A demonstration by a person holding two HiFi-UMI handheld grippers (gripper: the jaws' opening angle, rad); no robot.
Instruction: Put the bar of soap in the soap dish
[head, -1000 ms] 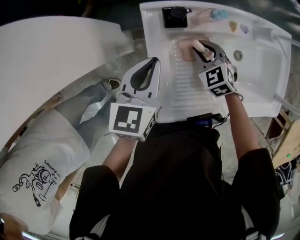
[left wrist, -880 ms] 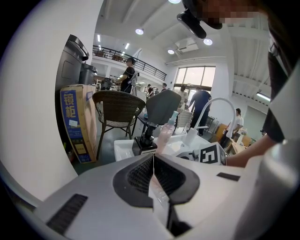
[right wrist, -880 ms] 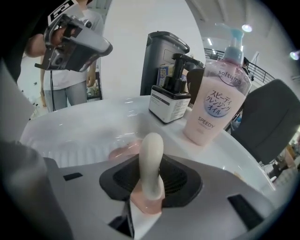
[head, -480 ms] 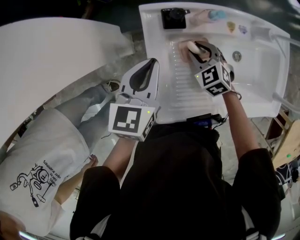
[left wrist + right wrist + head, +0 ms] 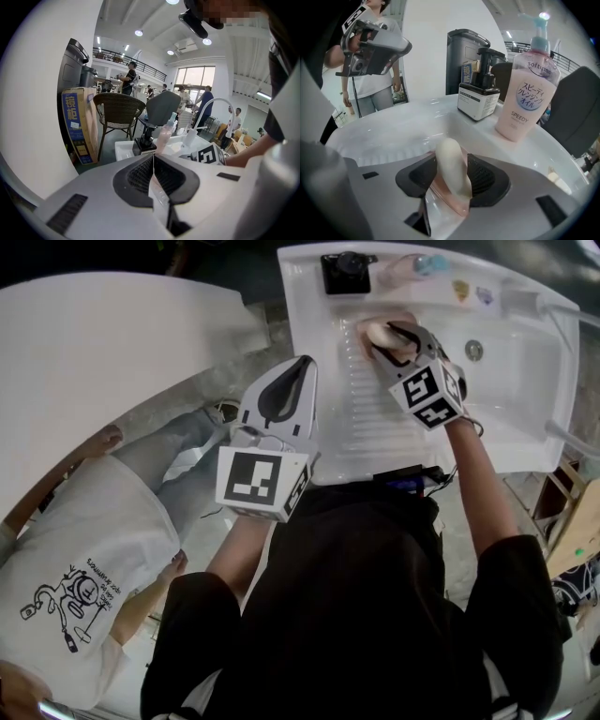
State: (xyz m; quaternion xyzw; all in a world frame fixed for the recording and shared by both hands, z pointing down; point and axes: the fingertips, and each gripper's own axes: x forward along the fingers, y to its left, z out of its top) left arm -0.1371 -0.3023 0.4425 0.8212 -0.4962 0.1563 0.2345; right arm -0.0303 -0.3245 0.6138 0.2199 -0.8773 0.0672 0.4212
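The left gripper (image 5: 307,363) idles left of the sink (image 5: 525,362), its jaws pressed together on nothing. In the sink, the right gripper (image 5: 451,161) has just been opening its jaws. The soap (image 5: 449,149) stands on edge between them, resting in the pink dish (image 5: 447,200). The bar looks firm, light and slippery, so it is best gripped across its flat faces.

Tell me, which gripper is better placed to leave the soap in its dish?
Right. The right gripper has just been opening its jaws, the bar of soap between them over the soap dish. The left gripper is shut, beside the sink.
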